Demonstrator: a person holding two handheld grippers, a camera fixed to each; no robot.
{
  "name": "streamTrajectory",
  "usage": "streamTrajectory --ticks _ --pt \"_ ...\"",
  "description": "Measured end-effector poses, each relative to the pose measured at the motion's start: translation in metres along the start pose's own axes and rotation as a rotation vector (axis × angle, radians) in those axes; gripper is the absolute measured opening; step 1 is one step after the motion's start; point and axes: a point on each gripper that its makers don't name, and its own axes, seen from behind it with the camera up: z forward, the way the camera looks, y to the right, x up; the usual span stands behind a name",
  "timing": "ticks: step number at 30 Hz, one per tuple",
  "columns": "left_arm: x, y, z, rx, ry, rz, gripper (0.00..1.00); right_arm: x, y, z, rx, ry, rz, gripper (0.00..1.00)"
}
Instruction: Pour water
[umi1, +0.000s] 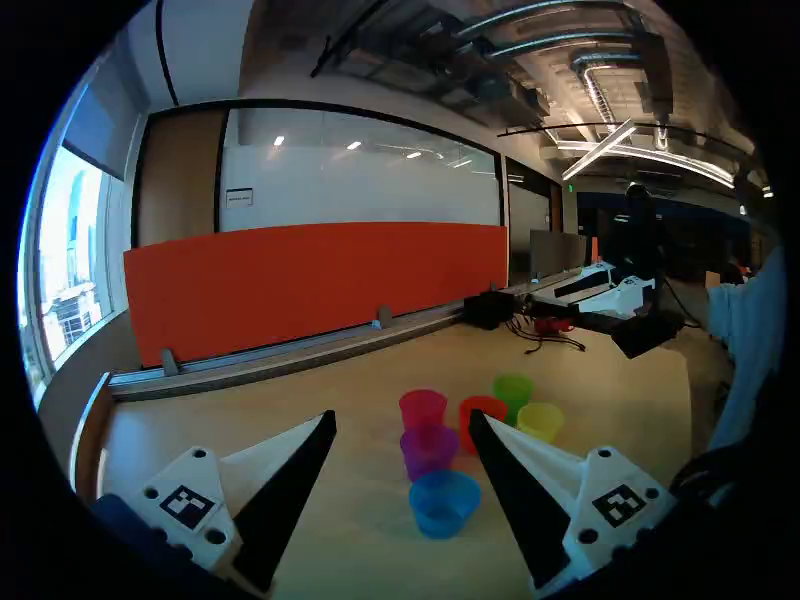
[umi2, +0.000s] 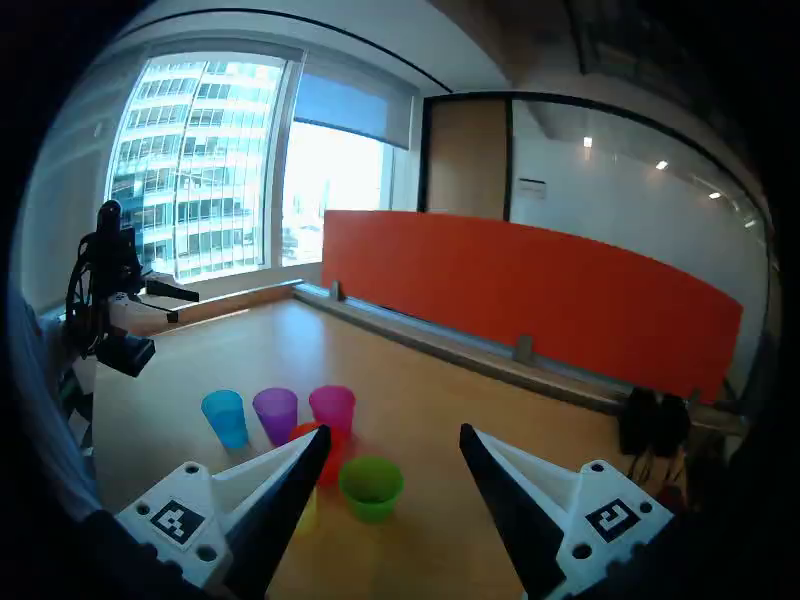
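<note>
Left gripper (umi1: 400, 415) spread, cups (umi1: 445, 500) mid table (umi1: 300, 385)

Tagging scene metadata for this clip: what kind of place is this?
Most likely an open-plan office in a high-rise. A long wooden desk carries an orange divider panel, large windows look out on tower blocks, and exposed ducts and strip lights run overhead.

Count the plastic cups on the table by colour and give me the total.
Pink cup: 1
Purple cup: 1
Blue cup: 1
Red cup: 1
Green cup: 1
Yellow cup: 1
Total: 6 cups
</note>
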Motion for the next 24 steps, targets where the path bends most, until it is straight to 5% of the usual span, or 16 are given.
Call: streamTrajectory --ticks 24 --pt "-0.08 0.031 0.013 -0.079 -0.149 -0.01 0.99 -0.054 -0.008 0.021 0.036 -0.118 -0.013 1.0"
